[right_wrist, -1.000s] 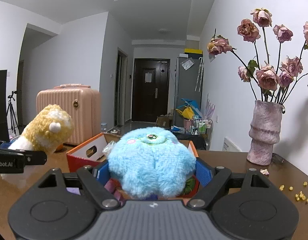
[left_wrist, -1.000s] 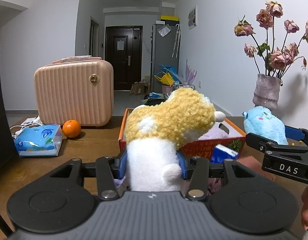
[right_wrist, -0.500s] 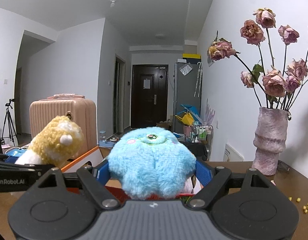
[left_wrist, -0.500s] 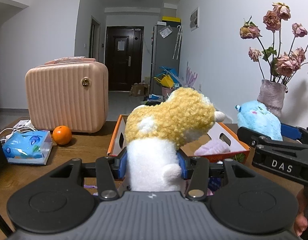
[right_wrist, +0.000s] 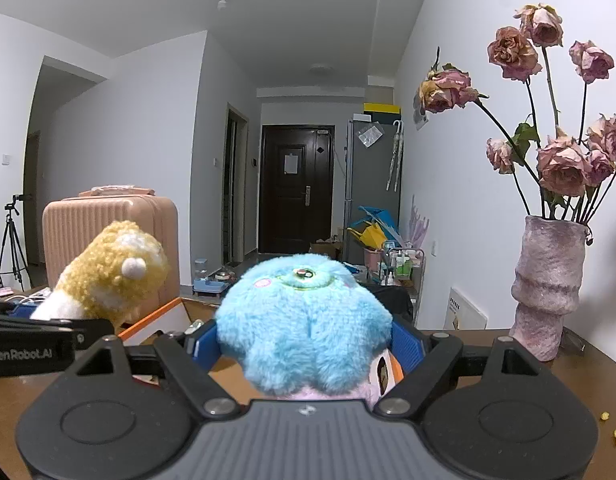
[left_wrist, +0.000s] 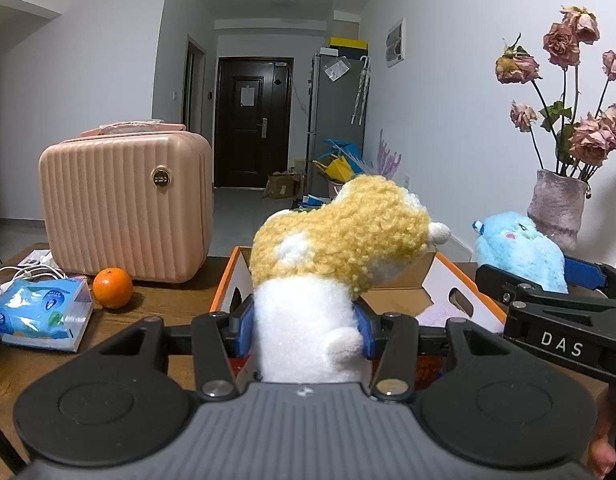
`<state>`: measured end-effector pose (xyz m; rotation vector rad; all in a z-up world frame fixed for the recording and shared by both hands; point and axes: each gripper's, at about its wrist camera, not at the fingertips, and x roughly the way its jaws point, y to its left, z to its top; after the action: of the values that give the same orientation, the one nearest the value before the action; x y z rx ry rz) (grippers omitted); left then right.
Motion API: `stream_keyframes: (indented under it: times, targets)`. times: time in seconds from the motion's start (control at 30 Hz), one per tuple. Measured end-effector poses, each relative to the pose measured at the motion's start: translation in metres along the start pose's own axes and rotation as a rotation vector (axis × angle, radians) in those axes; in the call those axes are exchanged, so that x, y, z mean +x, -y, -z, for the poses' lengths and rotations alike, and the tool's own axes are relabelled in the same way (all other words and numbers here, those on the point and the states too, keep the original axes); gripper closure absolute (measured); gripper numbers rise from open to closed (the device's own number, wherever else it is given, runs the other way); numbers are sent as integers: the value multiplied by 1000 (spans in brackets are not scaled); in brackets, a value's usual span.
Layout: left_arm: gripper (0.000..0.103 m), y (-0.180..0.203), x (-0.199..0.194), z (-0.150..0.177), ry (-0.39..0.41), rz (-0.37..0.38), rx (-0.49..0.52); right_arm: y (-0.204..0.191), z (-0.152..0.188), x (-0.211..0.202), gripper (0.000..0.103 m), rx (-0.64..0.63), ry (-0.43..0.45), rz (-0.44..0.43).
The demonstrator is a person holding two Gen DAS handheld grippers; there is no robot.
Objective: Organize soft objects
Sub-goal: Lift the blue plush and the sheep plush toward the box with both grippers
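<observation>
The left claw (left_wrist: 303, 326) is clamped on a yellow and white plush toy (left_wrist: 340, 256), held above an orange-rimmed cardboard box (left_wrist: 468, 292) on the desk (left_wrist: 167, 304). The right claw (right_wrist: 308, 344) grips a fluffy blue plush toy (right_wrist: 303, 316) beside it, over the same box.

Even, soft indoor light fills both views, with no glare. The white walls are bright; the far door (left_wrist: 249, 122) is dark. The vase (right_wrist: 548, 288) throws a faint shadow on the wall behind it. Fisheye bending curves the edges and blackens the corners. Focus is sharp throughout.
</observation>
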<state>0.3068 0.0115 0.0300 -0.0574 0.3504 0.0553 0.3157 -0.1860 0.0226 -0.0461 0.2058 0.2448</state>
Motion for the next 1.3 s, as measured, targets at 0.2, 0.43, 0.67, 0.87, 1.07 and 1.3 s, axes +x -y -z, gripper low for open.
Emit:
stream_keyframes:
  times: [0.2, 0.43, 0.67, 0.87, 1.07, 1.3]
  targets:
    - [54, -1, 14, -5, 1, -7, 4, 5, -5, 19, 20, -1, -10, 5]
    - [54, -1, 32, -9, -5, -20, 18, 10, -9, 40, 20, -6, -23, 5]
    - [54, -1, 52, -13, -9, -29, 24, 9, -9, 61, 20, -24, -39, 0]
    - [54, -3, 70, -15, -29, -37, 29, 9, -9, 79, 19, -29, -57, -3]
    - [54, -4, 87, -17, -38, -49, 37, 11, -7, 99, 20, -35, -85, -6]
    - [54, -7, 109, -21, -51, -57, 40, 8, -8, 115, 20, -55, -100, -13]
